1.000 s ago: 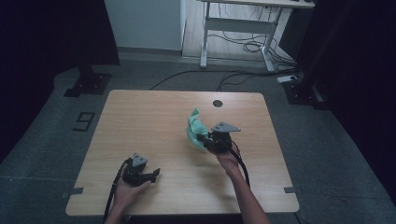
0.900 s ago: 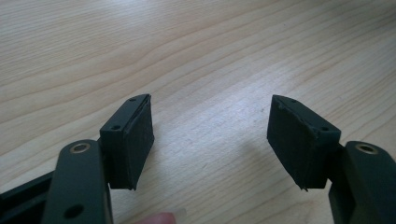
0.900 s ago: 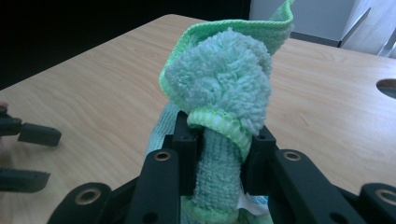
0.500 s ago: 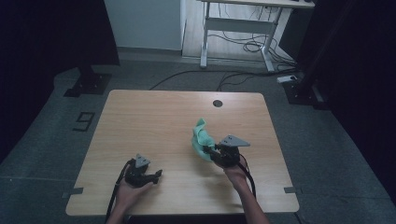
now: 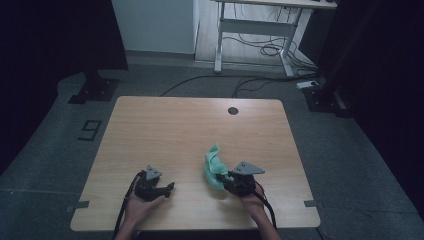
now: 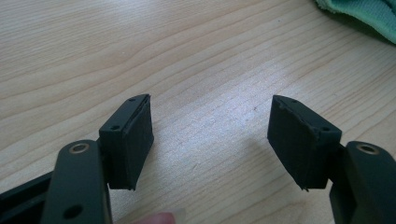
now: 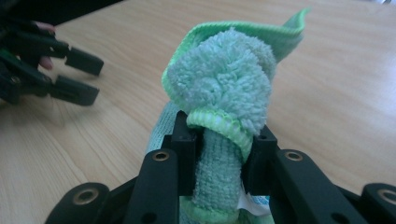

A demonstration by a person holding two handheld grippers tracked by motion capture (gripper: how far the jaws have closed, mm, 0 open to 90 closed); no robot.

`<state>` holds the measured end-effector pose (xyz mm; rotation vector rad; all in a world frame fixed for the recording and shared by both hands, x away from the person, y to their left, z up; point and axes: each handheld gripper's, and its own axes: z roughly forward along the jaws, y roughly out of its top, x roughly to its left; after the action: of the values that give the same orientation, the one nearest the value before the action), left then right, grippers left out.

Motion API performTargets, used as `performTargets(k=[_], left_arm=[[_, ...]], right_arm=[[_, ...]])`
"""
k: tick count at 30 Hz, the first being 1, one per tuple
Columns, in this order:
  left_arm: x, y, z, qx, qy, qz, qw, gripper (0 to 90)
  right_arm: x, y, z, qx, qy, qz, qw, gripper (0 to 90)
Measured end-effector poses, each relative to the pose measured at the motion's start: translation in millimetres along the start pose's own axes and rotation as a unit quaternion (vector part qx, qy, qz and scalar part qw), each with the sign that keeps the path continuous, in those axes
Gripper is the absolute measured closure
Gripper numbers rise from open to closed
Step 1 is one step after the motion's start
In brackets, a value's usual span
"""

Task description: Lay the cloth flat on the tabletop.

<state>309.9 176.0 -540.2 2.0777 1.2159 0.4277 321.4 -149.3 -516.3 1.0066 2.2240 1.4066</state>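
Two black jaws of the right gripper (image 7: 219,144) pinch a bunched green cloth (image 7: 224,88) between their pads — its fluffy folds bulge up past the tips. In the high view that gripper (image 5: 226,179) lies low near the bench's (image 5: 165,130) front edge, with the cloth (image 5: 214,167) trailing away from it on the wood. Well to its left, the left gripper (image 6: 210,135) rests level in a hand, jaws spread over bare wood — the cloth's edge (image 6: 364,11) lies beyond them.

A mint-green towel (image 7: 219,88) with brighter green edging, black jaws, and a pale wood-grain table (image 5: 165,130).
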Motion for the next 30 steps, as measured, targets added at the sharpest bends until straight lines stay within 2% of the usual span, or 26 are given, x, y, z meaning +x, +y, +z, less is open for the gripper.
performTargets(k=[7, 13, 19, 20, 23, 30], left_arm=[[0.1, 0.7, -1.4, -0.005, -0.001, -0.004, 1.0000, 30.8], [-4.0, 6.6, -9.5, -0.028, -0.012, -0.018, 0.9994, 30.9], [-6.9, 11.6, -13.9, -0.041, -0.022, -0.023, 0.9987, 31.3], [-7.7, 14.8, -16.4, -0.049, -0.031, -0.028, 0.9979, 31.2], [-10.8, 20.2, -19.7, -0.058, -0.039, -0.027, 0.9972, 31.3], [-19.7, 35.0, -17.8, -0.064, -0.051, -0.025, 0.9964, 33.2]], right_arm=[[6.8, -10.9, 7.9, 0.019, 0.007, -0.002, 0.9998, 70.1], [15.0, -18.6, 15.7, 0.035, 0.017, -0.008, 0.9992, 69.3], [20.0, -21.7, 20.6, 0.043, 0.021, -0.009, 0.9988, 68.2], [20.2, -21.9, 20.7, 0.043, 0.021, -0.007, 0.9988, 67.9], [21.4, -22.5, 21.4, 0.045, 0.020, -0.006, 0.9988, 67.0], [26.6, -20.2, 26.3, 0.052, 0.015, -0.011, 0.9984, 64.6]])
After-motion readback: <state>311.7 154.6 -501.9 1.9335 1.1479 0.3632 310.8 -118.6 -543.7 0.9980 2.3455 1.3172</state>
